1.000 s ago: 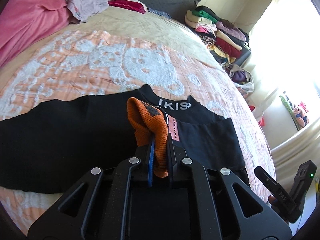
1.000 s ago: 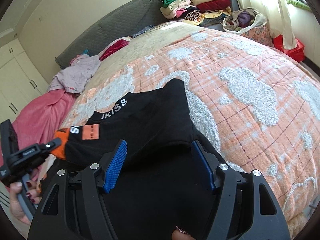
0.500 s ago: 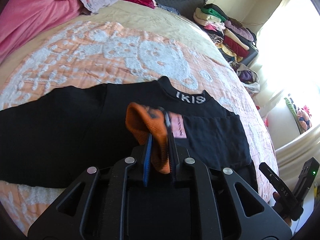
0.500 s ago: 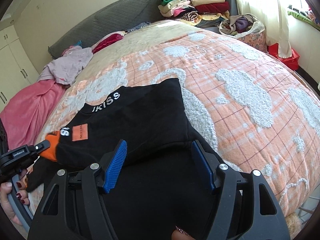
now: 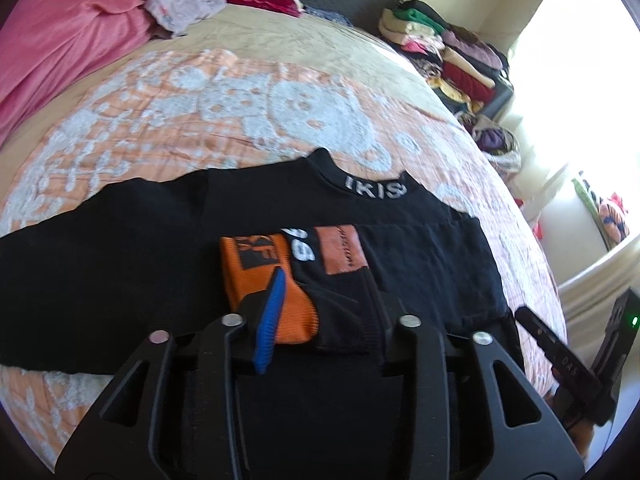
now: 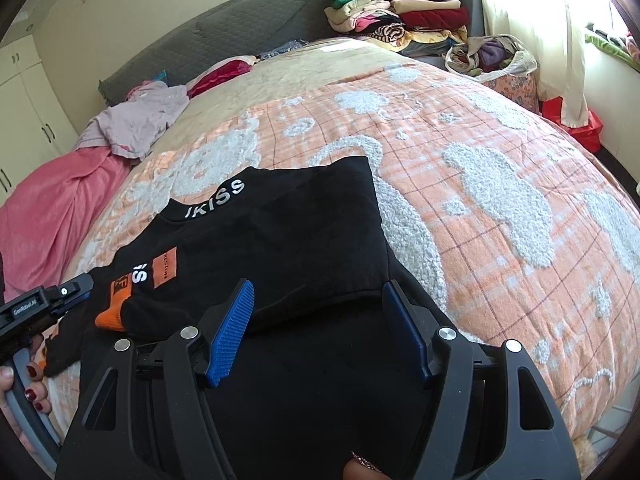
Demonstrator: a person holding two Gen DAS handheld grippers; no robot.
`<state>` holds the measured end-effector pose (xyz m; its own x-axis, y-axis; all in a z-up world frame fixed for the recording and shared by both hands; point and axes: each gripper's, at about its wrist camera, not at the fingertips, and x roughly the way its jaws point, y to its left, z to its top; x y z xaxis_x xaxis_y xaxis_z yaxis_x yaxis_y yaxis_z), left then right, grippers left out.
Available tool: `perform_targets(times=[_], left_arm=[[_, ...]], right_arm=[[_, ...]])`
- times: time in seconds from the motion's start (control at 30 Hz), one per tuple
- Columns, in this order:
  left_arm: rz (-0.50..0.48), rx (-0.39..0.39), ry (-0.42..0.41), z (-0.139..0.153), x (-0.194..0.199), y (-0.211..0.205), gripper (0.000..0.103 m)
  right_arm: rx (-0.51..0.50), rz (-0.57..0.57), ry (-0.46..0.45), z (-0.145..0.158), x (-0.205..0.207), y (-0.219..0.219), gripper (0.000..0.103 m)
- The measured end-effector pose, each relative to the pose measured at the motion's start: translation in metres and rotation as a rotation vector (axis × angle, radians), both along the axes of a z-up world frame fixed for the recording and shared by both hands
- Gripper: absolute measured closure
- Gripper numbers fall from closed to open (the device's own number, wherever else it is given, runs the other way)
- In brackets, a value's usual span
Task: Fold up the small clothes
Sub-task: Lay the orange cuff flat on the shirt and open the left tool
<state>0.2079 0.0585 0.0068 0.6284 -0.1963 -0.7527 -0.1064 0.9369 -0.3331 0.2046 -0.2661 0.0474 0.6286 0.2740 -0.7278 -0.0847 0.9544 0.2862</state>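
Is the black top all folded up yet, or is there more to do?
Partly. One sleeve with its orange cuff already lies across the chest of the black top. The left gripper is open around that cuff and the right gripper is open, so nothing is held. The other sleeve lies spread out, not yet folded in.

Black sweater (image 6: 280, 248): matt knit cloth, ribbed orange cuff (image 5: 268, 280). Blanket (image 6: 500, 200): fuzzy, tufted. Right gripper (image 6: 316, 332): matt black plastic, ridged blue pads (image 6: 232, 332).

"IKISS" runs in white along the black sweatshirt's collar (image 6: 216, 199); the left hand-held gripper (image 6: 24, 308) reads "GenRobot.AI"
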Motion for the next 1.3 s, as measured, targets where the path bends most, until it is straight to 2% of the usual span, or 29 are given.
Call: perform_targets(times=[0.17,0.27,0.4,0.47,0.63,0.7,0.87,1.07,1.3], left_arm=[[-0.038,0.029,0.055,-0.02,0.009,-0.013,0.071],[-0.042,0.045,0.118,-0.04,0.013,-0.013,0.071],[-0.036,0.04,0.13,-0.05,0.012,-0.01,0.07],[-0.038,0.039,0.128,-0.051,0.012,-0.009,0.07],[-0.042,0.036,0.121,-0.05,0.01,-0.009,0.069],[-0.041,0.04,0.117,-0.049,0.01,-0.009,0.069],[-0.04,0.042,0.113,-0.045,0.008,-0.01,0.066],[-0.037,0.044,0.086,-0.032,0.0,-0.009,0.058],[-0.028,0.031,0.067,-0.022,-0.01,-0.002,0.056]], right_arm=[[-0.013,0.036,0.014,-0.004,0.015,0.011,0.037],[-0.019,0.064,0.033,-0.011,0.024,0.019,0.037],[-0.043,0.059,0.113,-0.032,0.037,0.023,0.037],[-0.03,0.047,0.138,-0.04,0.041,0.022,0.037],[-0.032,0.054,0.109,-0.037,0.035,0.024,0.036],[-0.008,0.057,0.096,-0.035,0.031,0.022,0.031],[0.026,0.063,0.083,-0.027,0.023,0.02,0.027],[0.063,0.077,0.052,-0.013,0.011,0.02,0.018],[0.056,0.082,0.019,0.002,0.001,0.026,0.01]])
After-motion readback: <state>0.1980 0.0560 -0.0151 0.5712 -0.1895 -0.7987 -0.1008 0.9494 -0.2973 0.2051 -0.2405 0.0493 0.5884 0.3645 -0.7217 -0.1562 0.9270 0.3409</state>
